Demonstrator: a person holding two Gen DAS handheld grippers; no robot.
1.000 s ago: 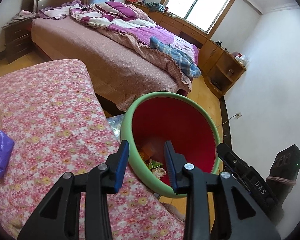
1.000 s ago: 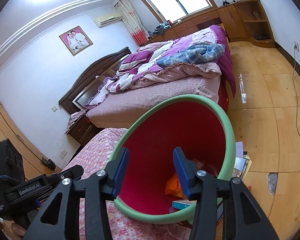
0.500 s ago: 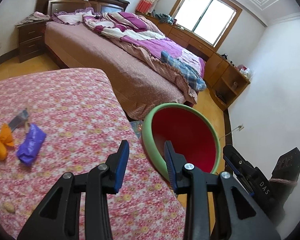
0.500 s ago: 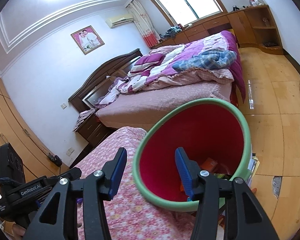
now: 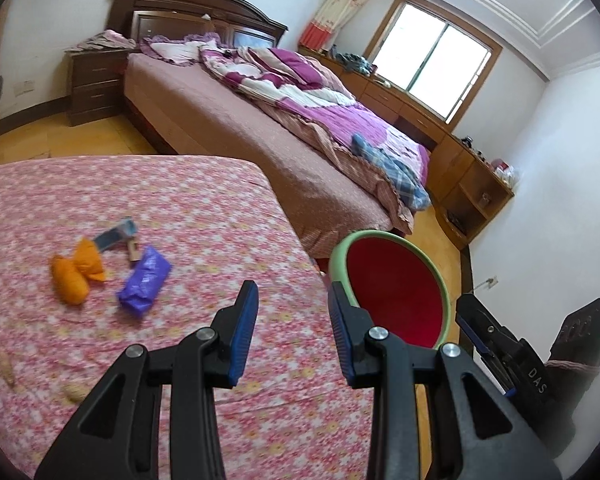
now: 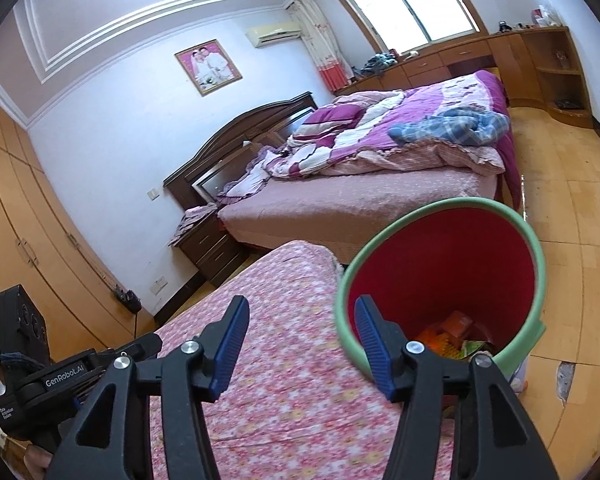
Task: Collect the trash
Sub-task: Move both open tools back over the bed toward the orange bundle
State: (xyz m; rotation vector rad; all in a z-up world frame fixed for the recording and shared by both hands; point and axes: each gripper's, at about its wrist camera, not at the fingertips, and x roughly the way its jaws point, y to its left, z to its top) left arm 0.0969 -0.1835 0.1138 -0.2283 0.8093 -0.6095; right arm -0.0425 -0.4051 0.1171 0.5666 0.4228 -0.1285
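Two views split the scene for me: only my left camera shows the trash on the floral bedspread [image 5: 204, 208] (an orange wrapper [image 5: 76, 276], a purple packet [image 5: 145, 280]), while only my right looks down into the red bin [image 6: 440, 264] just beside the bed, wrappers at its bottom. My left gripper [image 5: 292, 326] stands apart and empty; my right gripper [image 6: 300, 344] has just been opening, nothing between its jaws. Readable lettering: "GenRobot.AI" and "DAS" on the opposite tools.

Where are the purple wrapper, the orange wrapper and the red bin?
purple wrapper [image 5: 145, 282], left wrist view, middle of the crumpled packet.
orange wrapper [image 5: 76, 272], left wrist view, where its two bulges meet.
red bin [image 6: 440, 264], right wrist view, bare red inner wall below the green rim.
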